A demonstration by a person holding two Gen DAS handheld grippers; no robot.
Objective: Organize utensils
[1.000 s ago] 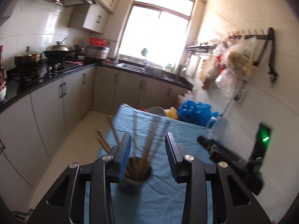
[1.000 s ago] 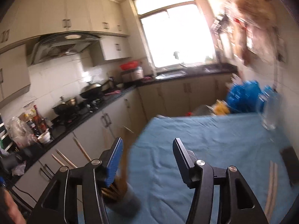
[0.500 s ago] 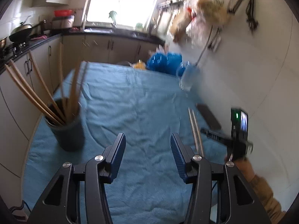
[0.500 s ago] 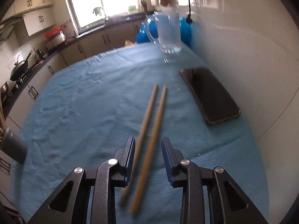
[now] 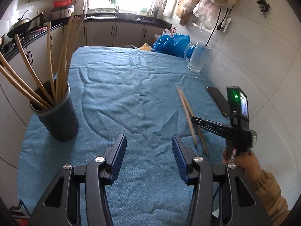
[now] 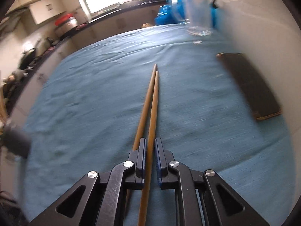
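Observation:
Two wooden chopsticks (image 5: 185,107) lie side by side on the blue cloth (image 5: 131,86), right of centre. In the right wrist view my right gripper (image 6: 150,146) has its jaws nearly closed around the right chopstick (image 6: 153,113); the left chopstick (image 6: 144,111) runs under its left finger. The same gripper (image 5: 195,121) shows from the side in the left wrist view, over the chopsticks' near ends. A dark holder (image 5: 56,116) with several chopsticks stands at the cloth's left edge. My left gripper (image 5: 148,150) is open and empty above the near middle of the cloth.
A black phone (image 5: 219,99) lies by the right wall; it also shows in the right wrist view (image 6: 248,84). A glass mug (image 5: 197,59) and blue bags (image 5: 171,42) stand at the far right. Kitchen counters run beyond the table's left edge.
My right gripper has swung from the holder to the two loose chopsticks, dropped low and narrowed its jaws around one. My left gripper has pulled back from the holder and stays open.

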